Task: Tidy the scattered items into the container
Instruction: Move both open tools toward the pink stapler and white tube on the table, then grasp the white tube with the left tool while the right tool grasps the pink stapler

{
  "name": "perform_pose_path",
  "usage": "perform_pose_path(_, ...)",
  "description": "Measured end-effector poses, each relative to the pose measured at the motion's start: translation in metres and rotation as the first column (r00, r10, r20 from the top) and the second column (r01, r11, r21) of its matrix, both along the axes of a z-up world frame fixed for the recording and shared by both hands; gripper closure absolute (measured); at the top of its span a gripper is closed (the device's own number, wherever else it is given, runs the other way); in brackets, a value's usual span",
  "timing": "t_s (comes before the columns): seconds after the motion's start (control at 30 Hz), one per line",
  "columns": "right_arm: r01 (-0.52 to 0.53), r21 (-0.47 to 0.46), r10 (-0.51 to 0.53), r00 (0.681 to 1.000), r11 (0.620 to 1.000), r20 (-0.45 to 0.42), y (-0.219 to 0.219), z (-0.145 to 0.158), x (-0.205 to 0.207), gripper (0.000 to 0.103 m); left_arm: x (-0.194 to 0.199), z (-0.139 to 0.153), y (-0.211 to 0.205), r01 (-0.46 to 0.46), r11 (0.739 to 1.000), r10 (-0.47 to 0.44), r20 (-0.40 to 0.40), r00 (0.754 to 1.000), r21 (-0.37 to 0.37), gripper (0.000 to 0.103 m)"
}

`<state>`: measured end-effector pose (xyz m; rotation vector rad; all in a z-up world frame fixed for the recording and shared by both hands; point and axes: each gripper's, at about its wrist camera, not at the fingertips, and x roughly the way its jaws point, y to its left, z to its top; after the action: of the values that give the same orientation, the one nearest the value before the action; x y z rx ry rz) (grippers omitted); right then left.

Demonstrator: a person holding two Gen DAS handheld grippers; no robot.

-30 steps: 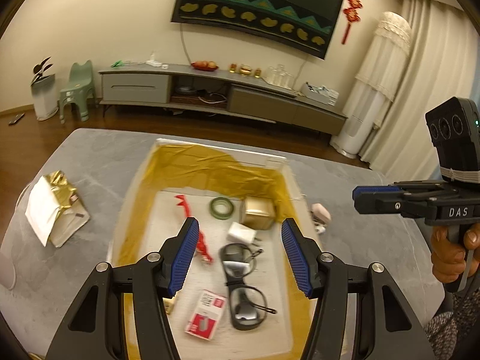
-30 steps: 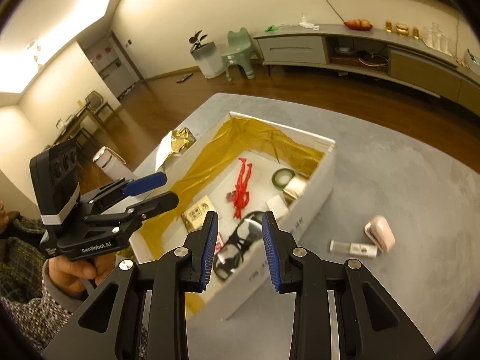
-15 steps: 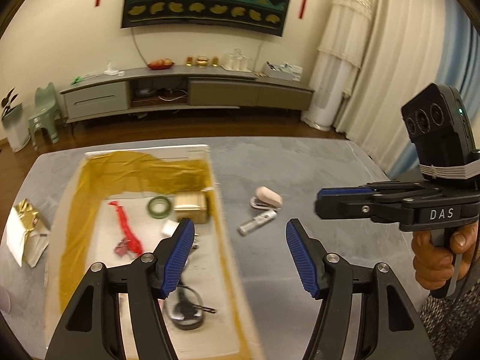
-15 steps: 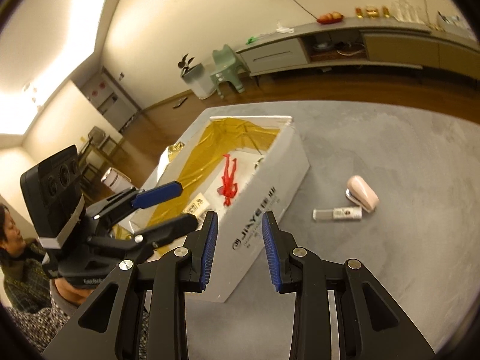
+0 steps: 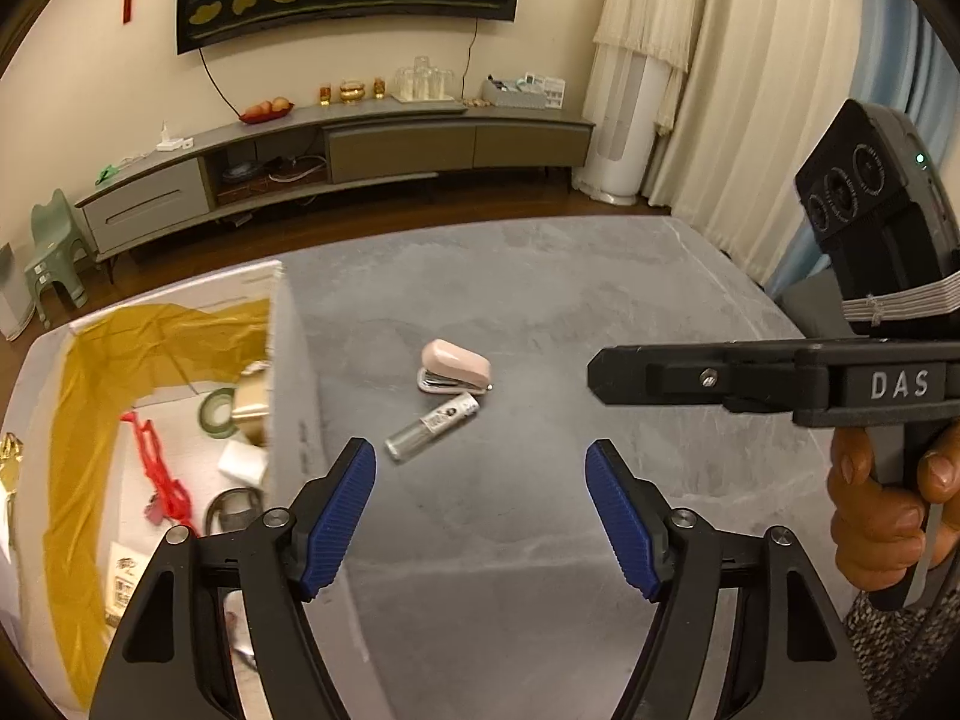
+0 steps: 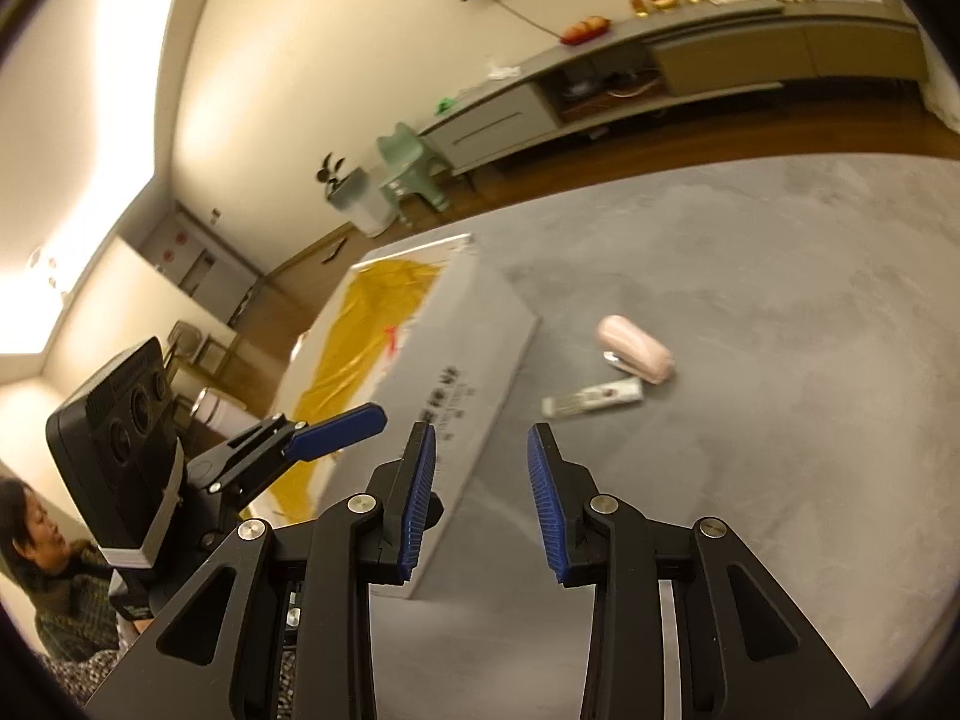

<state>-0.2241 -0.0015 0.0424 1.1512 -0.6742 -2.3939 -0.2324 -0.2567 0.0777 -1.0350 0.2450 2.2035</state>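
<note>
A pink stapler [image 5: 455, 365] and a clear tube [image 5: 432, 425] lie side by side on the grey table, right of the white box [image 5: 294, 396] with gold lining. Inside the box I see a red clip [image 5: 159, 468], a green tape roll [image 5: 217, 413], a gold box [image 5: 252, 408] and glasses [image 5: 234, 504]. My left gripper [image 5: 480, 468] is open just short of the tube, empty. My right gripper [image 6: 480, 450] is open and empty, near the box's corner [image 6: 456, 384]; the stapler [image 6: 635, 349] and tube [image 6: 591, 399] lie ahead to its right.
The grey table [image 5: 570, 312] stretches right of the box. A gold foil packet [image 5: 9, 450] shows at the far left edge. A person [image 6: 54, 552] sits at the lower left. A long TV cabinet [image 5: 360, 150] and a green stool [image 5: 51, 252] stand behind.
Both grippers have swung right, away from above the box toward the stapler and tube. The box now sits at the left of both views. Neither gripper's opening changed.
</note>
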Motion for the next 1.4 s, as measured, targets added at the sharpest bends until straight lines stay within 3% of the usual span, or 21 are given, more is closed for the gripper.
perform_pose_path(0.17,0.040,0.014,-0.040,0.999,0.999,0.029,0.022,-0.011,-0.004,0.067,-0.006,-0.019,0.025,-0.013,0.999,0.014,0.010,1.000,-0.045,0.027)
perform_pose_path(0.37,0.070,0.072,-0.075,0.995,0.995,0.062,0.038,-0.027,-0.022,0.067,-0.025,-0.046,0.038,-0.072,0.997,0.074,0.045,0.996,-0.037,0.026)
perform_pose_path(0.67,0.043,0.194,-0.060,0.995,0.980,0.084,0.037,-0.052,-0.058,0.067,-0.063,-0.092,0.053,-0.165,0.984,0.170,0.091,0.981,-0.064,0.026)
perform_pose_path(0.93,-0.054,0.380,0.040,0.998,0.924,0.044,0.003,-0.070,-0.086,0.061,-0.077,-0.116,0.059,-0.190,0.972,0.198,0.048,0.979,-0.138,0.026)
perform_pose_path(1.2,-0.073,0.546,0.119,0.992,0.835,-0.050,-0.028,-0.079,-0.111,0.058,-0.080,-0.130,0.061,-0.127,0.979,0.142,0.087,0.986,-0.157,0.026)
perform_pose_path(1.3,-0.076,0.567,0.140,0.988,0.820,-0.070,-0.030,-0.084,-0.121,0.056,-0.078,-0.128,0.059,-0.118,0.983,0.133,0.094,0.987,-0.143,0.026)
perform_pose_path(1.4,-0.111,0.540,0.175,0.982,0.835,-0.069,-0.030,-0.091,-0.130,0.052,-0.077,-0.131,0.059,-0.145,0.974,0.153,0.030,0.988,-0.174,0.025)
